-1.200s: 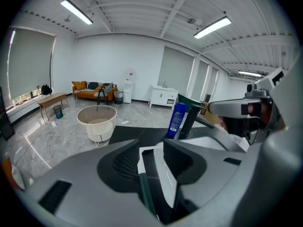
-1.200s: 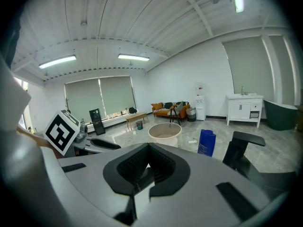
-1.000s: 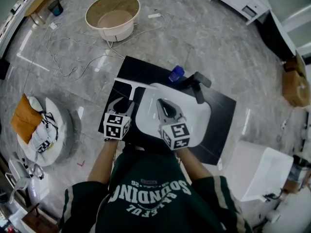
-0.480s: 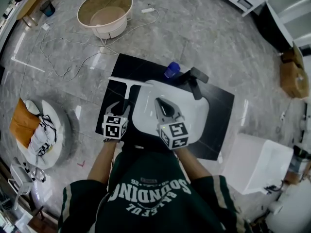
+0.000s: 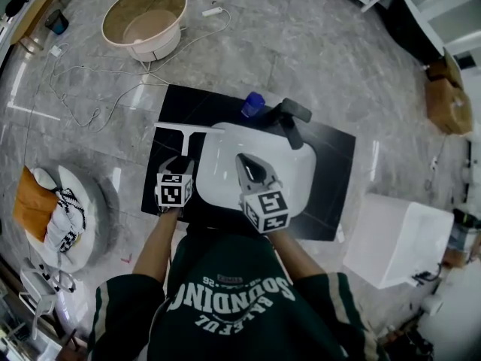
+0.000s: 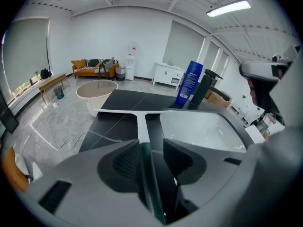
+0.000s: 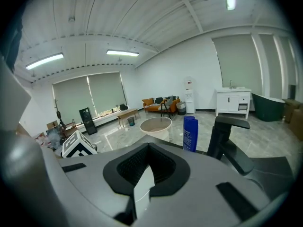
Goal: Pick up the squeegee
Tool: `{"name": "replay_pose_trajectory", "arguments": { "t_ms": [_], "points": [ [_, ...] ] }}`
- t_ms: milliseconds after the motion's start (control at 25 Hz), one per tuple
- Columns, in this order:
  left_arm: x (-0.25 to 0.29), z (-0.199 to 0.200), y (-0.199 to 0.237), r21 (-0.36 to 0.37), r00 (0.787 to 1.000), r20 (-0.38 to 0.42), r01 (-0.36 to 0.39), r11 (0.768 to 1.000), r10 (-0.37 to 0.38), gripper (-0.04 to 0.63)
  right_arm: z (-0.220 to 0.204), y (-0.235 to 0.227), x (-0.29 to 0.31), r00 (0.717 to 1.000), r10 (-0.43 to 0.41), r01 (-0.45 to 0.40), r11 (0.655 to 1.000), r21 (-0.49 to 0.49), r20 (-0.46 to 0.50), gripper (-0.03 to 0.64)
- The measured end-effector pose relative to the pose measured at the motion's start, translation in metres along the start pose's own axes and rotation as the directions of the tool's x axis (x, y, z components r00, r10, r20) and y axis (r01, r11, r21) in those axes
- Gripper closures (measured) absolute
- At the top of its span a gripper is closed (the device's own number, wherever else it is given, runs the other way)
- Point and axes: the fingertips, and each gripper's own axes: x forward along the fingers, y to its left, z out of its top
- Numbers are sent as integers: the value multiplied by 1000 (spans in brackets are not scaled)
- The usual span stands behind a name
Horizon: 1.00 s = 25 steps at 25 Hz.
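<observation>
Head view: the left tool (image 5: pixel 183 162) sits over the stem of the white T-shaped squeegee (image 5: pixel 184 131), which lies flat on the black desk (image 5: pixel 331 205) just left of the glossy white sink (image 5: pixel 289 168). The right tool (image 5: pixel 246 159) hangs over the basin.

Left gripper view: the jaws are narrowly apart and straddle the translucent handle, which touches the left pad.

Right gripper view: the jaws are pinched together on nothing. A blue bottle (image 7: pixel 190 132) and a black faucet (image 7: pixel 227 136) stand ahead.
</observation>
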Motion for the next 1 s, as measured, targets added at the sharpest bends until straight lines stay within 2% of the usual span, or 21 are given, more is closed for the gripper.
{"name": "replay_pose_trajectory", "arguments": {
  "t_ms": [560,1000],
  "points": [
    [38,14,18,-109,995,-89,-65,992,55,457,-12,-21,-14,999,-47,47,998,45,-13,616],
    [45,27,27,-93,984,-114,-145,985,135,459,-19,-34,-25,997,-71,72,996,59,-15,616]
  ]
}}
